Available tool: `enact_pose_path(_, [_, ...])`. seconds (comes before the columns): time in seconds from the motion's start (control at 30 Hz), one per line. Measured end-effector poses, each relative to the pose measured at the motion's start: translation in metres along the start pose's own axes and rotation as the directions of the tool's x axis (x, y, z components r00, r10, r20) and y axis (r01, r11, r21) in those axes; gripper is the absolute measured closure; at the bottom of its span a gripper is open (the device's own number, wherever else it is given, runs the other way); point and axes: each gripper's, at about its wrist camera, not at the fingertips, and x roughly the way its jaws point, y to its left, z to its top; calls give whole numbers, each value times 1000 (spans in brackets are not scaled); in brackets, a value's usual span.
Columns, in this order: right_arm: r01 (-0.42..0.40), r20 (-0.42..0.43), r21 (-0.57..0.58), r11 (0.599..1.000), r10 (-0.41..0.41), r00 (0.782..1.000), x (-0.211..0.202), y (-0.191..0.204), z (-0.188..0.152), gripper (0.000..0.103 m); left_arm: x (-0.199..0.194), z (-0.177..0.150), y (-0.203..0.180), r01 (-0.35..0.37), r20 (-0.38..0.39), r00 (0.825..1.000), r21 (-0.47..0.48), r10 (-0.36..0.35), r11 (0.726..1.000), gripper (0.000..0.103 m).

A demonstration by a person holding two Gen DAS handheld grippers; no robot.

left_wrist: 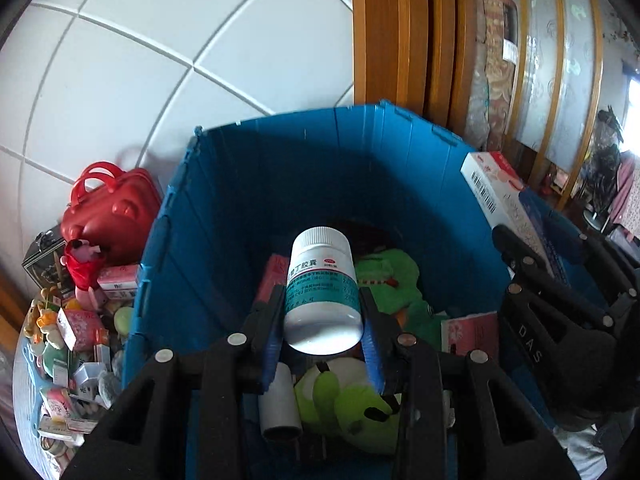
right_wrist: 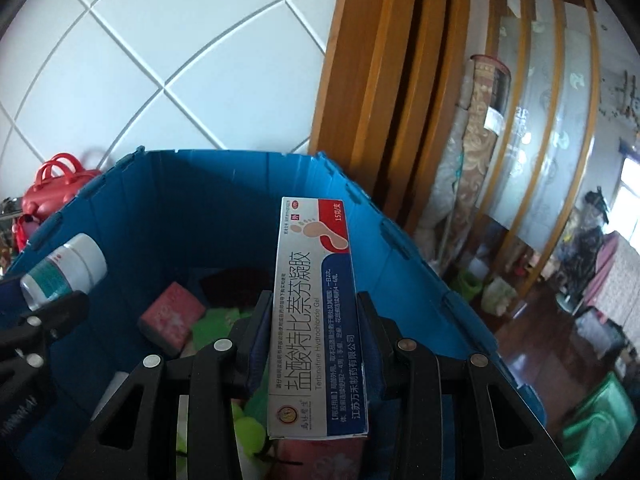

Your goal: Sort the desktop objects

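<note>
Left claw [left_wrist: 322, 320] clamped; right claw [right_wrist: 314, 344] clamped, both level.

White tiled wall [left_wrist: 192, 40] (diagonal grout), wooden door frame [right_wrist: 384, 92], bright window [right_wrist: 630, 196].

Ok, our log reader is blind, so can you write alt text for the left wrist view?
The left gripper holds a white pill bottle with a teal label over an open blue bin containing green plush toys and a pink box. At right, the right gripper holds a white medicine box above the bin's rim. Left of the bin sit a red case and cluttered small boxes.
</note>
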Motion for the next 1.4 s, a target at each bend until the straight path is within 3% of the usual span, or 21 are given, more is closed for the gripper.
enact_pose_path(0.27, [47, -60, -48, 998, -50, 997, 7, 1, -3, 63, 12, 1, 12, 8, -77, 997, -62, -13, 998, 69])
enact_pose_path(0.4, [58, -53, -59, 997, -61, 997, 7, 2, -6, 63, 12, -2, 11, -12, -83, 997, -58, 7, 998, 62])
enact_pose_path(0.47, [62, -49, -50, 997, -65, 997, 6, 0, -5, 54, 12, -2, 13, -20, -79, 997, -60, 16, 998, 55])
enact_pose_path(0.5, [58, -43, -45, 997, -60, 997, 5, 0, -5, 49, 12, -2, 13, -23, -72, 997, -57, 19, 998, 52])
enact_pose_path(0.57, [55, -32, -43, 998, -56, 998, 2, -1, -5, 27, 10, -2, 13, -30, -57, 998, -55, 27, 998, 46])
enact_pose_path(0.63, [57, -24, -44, 997, -58, 998, 0, -1, -4, 20, 7, -2, 14, -37, -42, 999, -58, 35, 998, 40])
enact_pose_path(0.8, [49, -24, -29, 998, -49, 998, 1, -5, -3, 17, 0, -3, 19, -46, -7, 999, -85, 46, 995, 30])
enact_pose_path(1.03, [32, 11, -30, 999, -32, 999, -6, -7, -3, 0, -12, -7, 24, -54, 50, 997, -95, 59, 994, 29])
enact_pose_path(1.17, [-23, 25, -2, 1000, 23, 999, -14, -11, -6, 0, -28, -13, 25, -101, 125, 986, -83, 111, 991, 28])
enact_pose_path(1.27, [-27, 28, -9, 1000, 27, 999, -21, -10, -8, 0, -37, -17, 28, -82, 157, 983, -81, 94, 993, 14])
enact_pose_path(1.4, [-28, 23, -11, 1000, 28, 999, -33, -10, -9, 0, -49, -22, 34, -67, 181, 980, -83, 81, 994, 9])
